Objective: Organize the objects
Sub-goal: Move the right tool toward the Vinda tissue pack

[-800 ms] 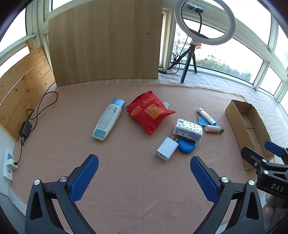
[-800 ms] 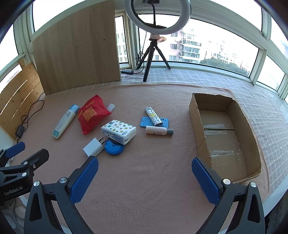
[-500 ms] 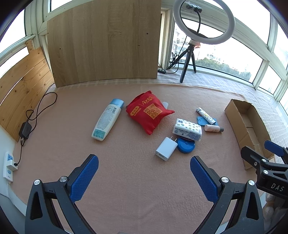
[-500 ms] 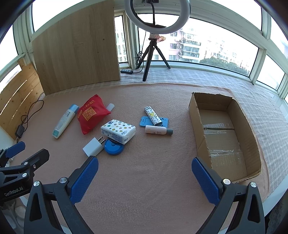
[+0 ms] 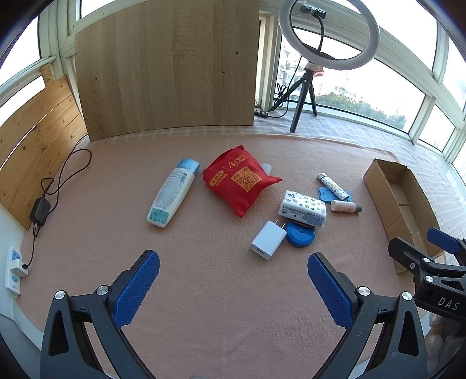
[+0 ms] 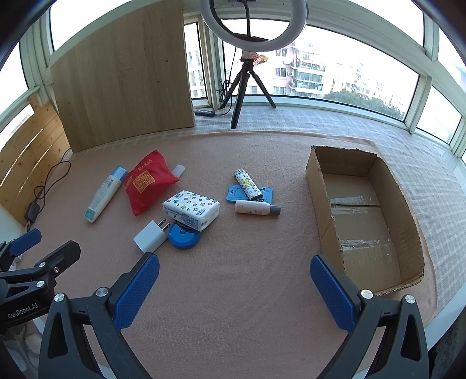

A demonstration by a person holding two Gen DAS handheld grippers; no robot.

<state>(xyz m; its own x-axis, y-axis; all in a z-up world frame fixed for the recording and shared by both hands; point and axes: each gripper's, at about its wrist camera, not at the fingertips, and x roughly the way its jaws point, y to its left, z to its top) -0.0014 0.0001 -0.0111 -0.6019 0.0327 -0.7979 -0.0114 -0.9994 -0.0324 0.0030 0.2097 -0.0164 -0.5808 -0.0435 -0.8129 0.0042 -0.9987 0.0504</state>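
While sun floods bay windows, pink cloth (image 6: 233, 291) covers table; ring light (image 6: 253, 26) at back. Left gripper (image 5: 233, 288) and right gripper (image 6: 234, 288) both spread wide, gripping nothing, hovering above cloth. Clutter around tissue pack (image 6: 190, 209); cardboard box (image 6: 316, 186) right.

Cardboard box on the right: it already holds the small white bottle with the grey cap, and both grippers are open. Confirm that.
Not quite. The brown cardboard box holds nothing; the small white bottle with the grey cap lies on the pink mat beside the patterned lighter, as the right wrist view shows. Both grippers, left gripper and right gripper, are open.
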